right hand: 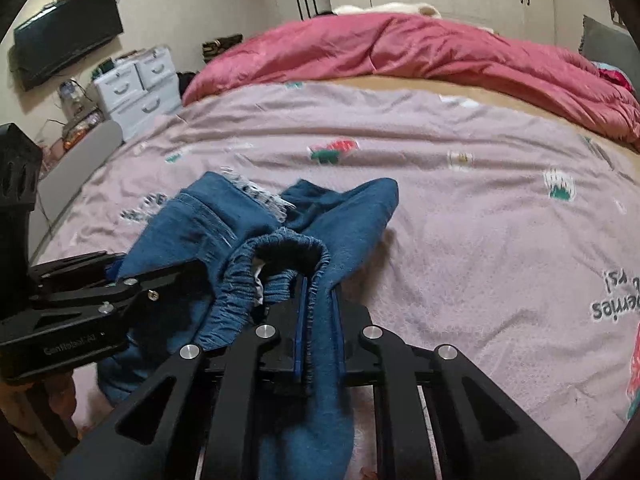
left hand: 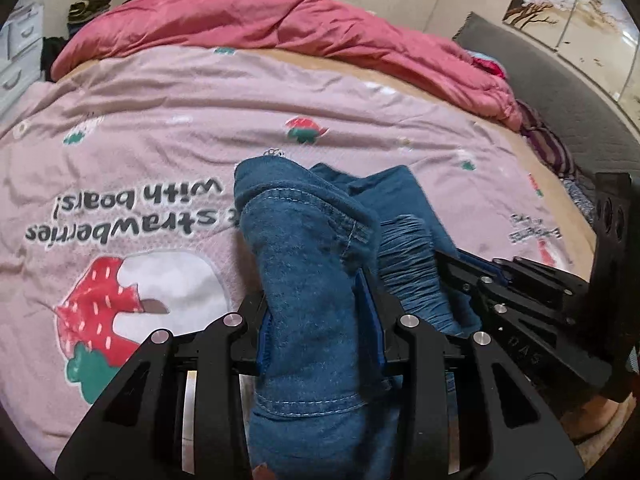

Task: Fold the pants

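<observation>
Both grippers, left (left hand: pixel 320 320) and right (right hand: pixel 318 320), are clamped on the pants (left hand: pixel 304 248) above the bed (left hand: pixel 160 120); soft, probably heavy denim, best held at the waistband (right hand: pixel 280 248)

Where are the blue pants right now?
The pants are bunched up at the near edge of the bed, on the pink blanket, clamped by both the left gripper and right gripper.
</observation>
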`<action>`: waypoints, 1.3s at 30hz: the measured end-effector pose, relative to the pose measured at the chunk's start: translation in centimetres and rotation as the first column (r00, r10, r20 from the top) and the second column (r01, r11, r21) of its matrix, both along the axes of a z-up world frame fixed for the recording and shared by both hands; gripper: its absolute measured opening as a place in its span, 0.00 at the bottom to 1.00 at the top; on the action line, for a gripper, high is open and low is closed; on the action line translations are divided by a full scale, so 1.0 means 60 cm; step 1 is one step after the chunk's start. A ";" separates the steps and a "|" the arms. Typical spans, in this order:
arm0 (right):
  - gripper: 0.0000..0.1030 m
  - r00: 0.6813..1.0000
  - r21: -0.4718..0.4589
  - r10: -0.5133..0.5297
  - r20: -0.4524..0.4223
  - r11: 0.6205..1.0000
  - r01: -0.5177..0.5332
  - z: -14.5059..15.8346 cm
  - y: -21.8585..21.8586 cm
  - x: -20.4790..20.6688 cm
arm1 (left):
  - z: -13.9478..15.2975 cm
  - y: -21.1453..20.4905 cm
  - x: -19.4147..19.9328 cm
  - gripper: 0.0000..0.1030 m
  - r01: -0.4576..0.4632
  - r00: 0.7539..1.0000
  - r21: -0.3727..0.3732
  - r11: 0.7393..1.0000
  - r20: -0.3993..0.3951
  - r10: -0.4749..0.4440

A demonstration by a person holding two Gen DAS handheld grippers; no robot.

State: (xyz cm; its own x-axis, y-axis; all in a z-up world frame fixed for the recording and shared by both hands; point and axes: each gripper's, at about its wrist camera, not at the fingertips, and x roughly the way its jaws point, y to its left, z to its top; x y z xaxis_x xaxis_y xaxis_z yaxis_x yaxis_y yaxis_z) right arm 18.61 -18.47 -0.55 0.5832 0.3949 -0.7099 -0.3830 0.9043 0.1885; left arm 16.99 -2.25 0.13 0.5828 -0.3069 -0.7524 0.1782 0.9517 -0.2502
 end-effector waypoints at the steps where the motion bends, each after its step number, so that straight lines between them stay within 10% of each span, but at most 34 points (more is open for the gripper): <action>1: 0.13 1.000 -0.011 -0.013 -0.014 1.000 0.013 -0.009 -0.003 0.002 | -0.007 0.004 0.000 0.27 -0.006 1.000 0.002 1.000 -0.009 0.006; 13: 0.53 0.981 -0.038 -0.136 -0.136 0.991 0.132 -0.069 -0.047 0.023 | -0.049 0.025 0.005 0.44 -0.039 0.997 0.015 0.999 -0.062 0.040; 33: 0.72 0.985 -0.091 -0.161 -0.055 0.984 0.156 -0.044 -0.054 -0.012 | -0.037 0.057 -0.025 0.79 -0.093 0.994 -0.015 0.996 -0.062 0.092; 39: 0.93 0.985 -0.055 -0.169 0.041 0.984 0.171 0.004 -0.064 -0.068 | 0.002 0.063 -0.070 0.91 -0.102 0.995 -0.020 0.995 -0.003 0.102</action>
State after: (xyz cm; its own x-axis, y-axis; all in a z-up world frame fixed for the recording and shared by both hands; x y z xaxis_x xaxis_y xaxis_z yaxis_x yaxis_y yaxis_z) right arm 14.53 -22.32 -0.28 0.6636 0.2466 -0.7063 -0.2282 0.9658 0.1228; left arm 12.77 1.53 0.25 0.6106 -0.2611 -0.7477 0.0800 0.9596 -0.2697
